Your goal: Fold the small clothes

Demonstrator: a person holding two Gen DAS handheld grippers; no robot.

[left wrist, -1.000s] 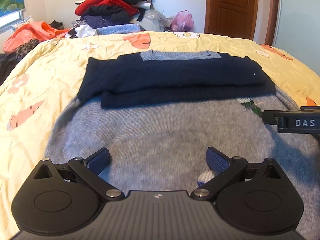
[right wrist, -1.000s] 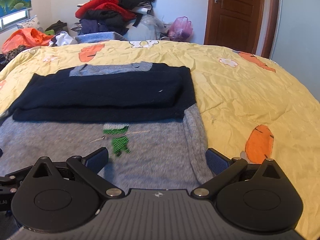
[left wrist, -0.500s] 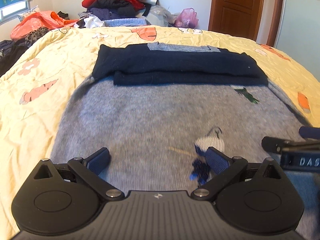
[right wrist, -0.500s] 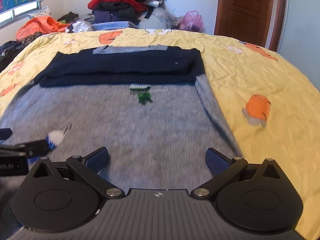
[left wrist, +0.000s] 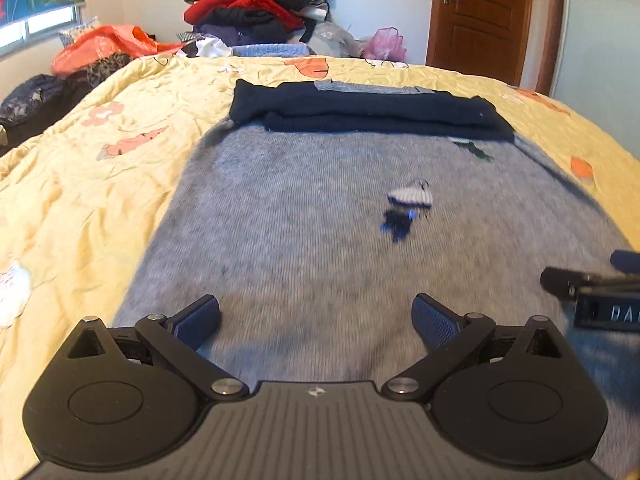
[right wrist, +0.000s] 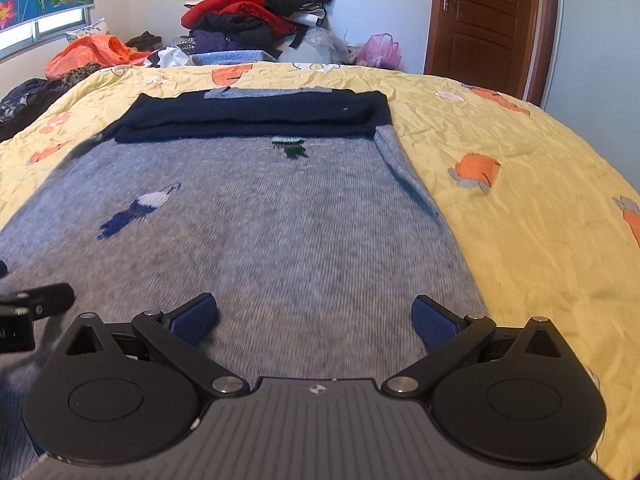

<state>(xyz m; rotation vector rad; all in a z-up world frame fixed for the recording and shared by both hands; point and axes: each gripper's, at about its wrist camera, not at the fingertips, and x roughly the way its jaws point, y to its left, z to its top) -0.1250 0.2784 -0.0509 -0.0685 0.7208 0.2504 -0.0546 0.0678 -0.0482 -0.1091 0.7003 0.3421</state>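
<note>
Yellow bedspread (right wrist: pixel 500 128) carries the grey sweater (right wrist: pixel 300 232), its navy sleeves (right wrist: pixel 256 114) folded across. Both hand-held grippers, left (left wrist: pixel 316 320) and right (right wrist: pixel 314 318), hover open-jawed, empty; each should pinch a hem corner evenly.

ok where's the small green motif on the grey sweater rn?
Green motif sits at the far end of the grey sweater, just below the folded navy sleeves; centre in the right wrist view, far right in the left.

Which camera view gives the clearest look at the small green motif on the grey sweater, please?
The right wrist view: the green motif sits near centre, whole and fairly sharp on the grey sweater. The left wrist view shows it smaller, off to the right and blurred.
</note>
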